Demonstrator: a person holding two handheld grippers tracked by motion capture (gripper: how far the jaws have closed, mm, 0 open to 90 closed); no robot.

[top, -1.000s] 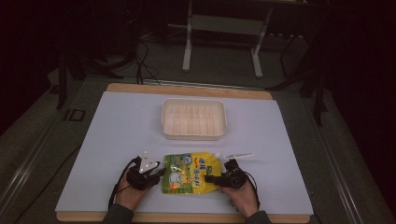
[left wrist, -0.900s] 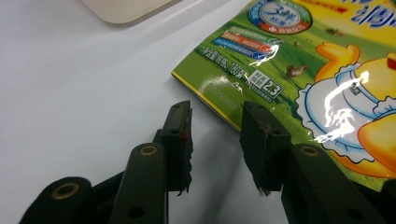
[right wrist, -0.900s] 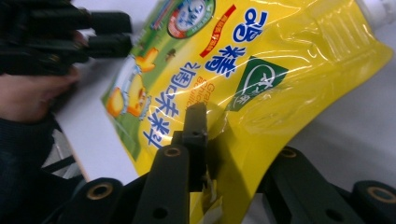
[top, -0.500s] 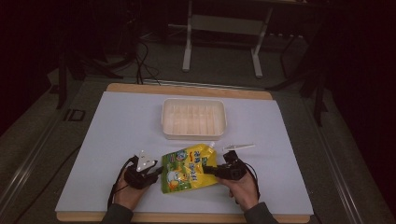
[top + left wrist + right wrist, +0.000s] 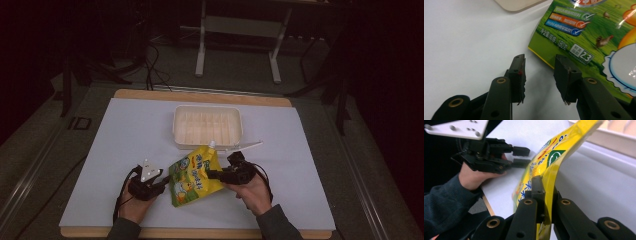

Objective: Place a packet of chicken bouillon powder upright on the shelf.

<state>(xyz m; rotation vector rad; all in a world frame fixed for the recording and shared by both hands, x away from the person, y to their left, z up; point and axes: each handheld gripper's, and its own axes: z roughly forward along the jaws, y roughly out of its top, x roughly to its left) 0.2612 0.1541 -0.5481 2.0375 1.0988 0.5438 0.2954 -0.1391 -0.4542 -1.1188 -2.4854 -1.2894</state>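
Note:
A yellow and green spouted pouch (image 5: 194, 176) is tilted up off the white table, its right edge raised and its spout toward the tray. My right gripper (image 5: 216, 174) is shut on that right edge; its jaws have just been closing, and in the right gripper view the pouch (image 5: 549, 162) is pinched between the right gripper (image 5: 545, 202) jaws. My left gripper (image 5: 161, 183) rests on the table just left of the pouch, open. In the left gripper view the left gripper (image 5: 539, 75) jaws stand apart with bare table between them, and the pouch (image 5: 586, 32) lies just beyond.
A shallow cream tray (image 5: 207, 126) stands behind the pouch at mid-table. A thin white stick (image 5: 245, 147) lies to the right of the pouch's spout. The white mat (image 5: 125, 135) has free room at left and right. Dark floor and stand legs lie beyond the far edge.
The right gripper has lifted with the pouch's right edge, and the pouch now stands tilted instead of lying flat. The left gripper has stayed in place.

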